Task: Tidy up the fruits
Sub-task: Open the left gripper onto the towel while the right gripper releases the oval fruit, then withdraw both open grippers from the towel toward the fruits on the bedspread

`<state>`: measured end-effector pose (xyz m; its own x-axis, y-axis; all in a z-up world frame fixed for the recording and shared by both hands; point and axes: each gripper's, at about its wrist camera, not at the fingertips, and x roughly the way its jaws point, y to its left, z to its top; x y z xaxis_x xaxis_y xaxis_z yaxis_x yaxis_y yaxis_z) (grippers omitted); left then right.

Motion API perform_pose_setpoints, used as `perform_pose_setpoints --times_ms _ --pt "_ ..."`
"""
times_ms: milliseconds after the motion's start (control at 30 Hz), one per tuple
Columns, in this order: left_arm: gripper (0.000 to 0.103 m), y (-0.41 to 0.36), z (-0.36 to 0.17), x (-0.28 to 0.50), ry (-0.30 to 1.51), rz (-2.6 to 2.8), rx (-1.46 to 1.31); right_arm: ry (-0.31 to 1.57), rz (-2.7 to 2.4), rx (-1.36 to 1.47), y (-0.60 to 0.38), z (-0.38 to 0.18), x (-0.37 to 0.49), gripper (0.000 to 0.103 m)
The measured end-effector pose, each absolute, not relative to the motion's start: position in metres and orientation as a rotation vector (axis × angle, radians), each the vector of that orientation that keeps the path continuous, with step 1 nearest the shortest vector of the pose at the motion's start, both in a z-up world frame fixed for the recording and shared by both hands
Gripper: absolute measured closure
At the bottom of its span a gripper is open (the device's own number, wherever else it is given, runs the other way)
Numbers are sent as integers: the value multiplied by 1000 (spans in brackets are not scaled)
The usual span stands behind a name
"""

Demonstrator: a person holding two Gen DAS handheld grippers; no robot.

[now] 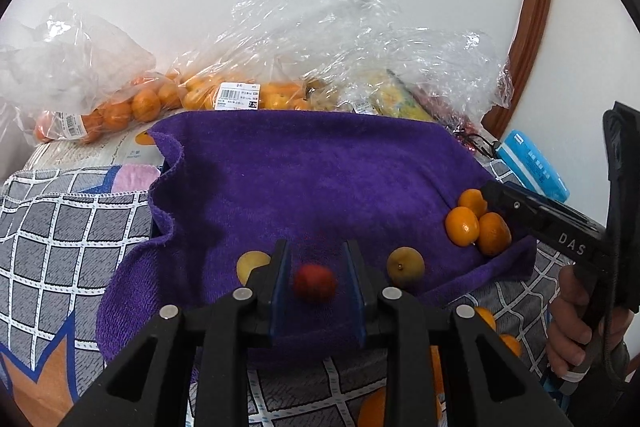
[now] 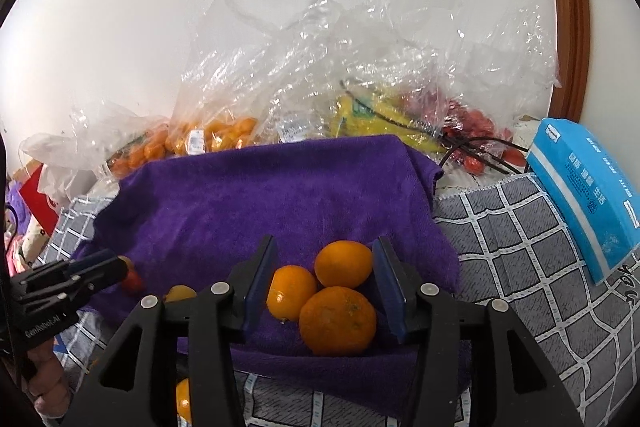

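A purple towel (image 1: 304, 171) (image 2: 260, 195) lies over a raised surface. My left gripper (image 1: 316, 249) is open, and a small, blurred red fruit (image 1: 315, 283) sits between its blue pads with a gap on each side. Two yellowish fruits (image 1: 252, 265) (image 1: 405, 266) lie on the towel to either side of it. My right gripper (image 2: 325, 247) is open around three oranges (image 2: 338, 321) that rest clustered on the towel's right part. In the left wrist view the right gripper (image 1: 490, 193) reaches in beside these oranges (image 1: 462, 227). The left gripper (image 2: 116, 265) appears at the left of the right wrist view.
Clear plastic bags of oranges (image 1: 132, 107) (image 2: 216, 135), bananas (image 2: 372, 115) and red fruit (image 2: 476, 131) pile up against the white wall behind the towel. A blue tissue pack (image 2: 588, 195) lies at the right on a grey checked cloth (image 2: 520, 259). Loose oranges (image 1: 486, 317) sit below the towel's front edge.
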<state>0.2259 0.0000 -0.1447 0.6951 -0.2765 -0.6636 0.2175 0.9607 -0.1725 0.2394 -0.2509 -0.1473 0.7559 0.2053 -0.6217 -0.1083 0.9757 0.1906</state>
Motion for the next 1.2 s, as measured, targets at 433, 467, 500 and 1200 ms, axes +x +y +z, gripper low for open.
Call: perform_pose_setpoints --times_ms 433,467,500,1200 --pt "59 -5 -131 208 657 -271 -70 621 180 127 -240 -114 215 49" --pt "59 -6 -131 207 653 -265 -64 622 174 111 -238 -111 212 49" --pt "59 -6 -130 206 650 -258 -59 628 169 95 -235 -108 208 49" --pt "59 -4 -107 188 554 -281 -39 697 108 102 -244 -97 117 49"
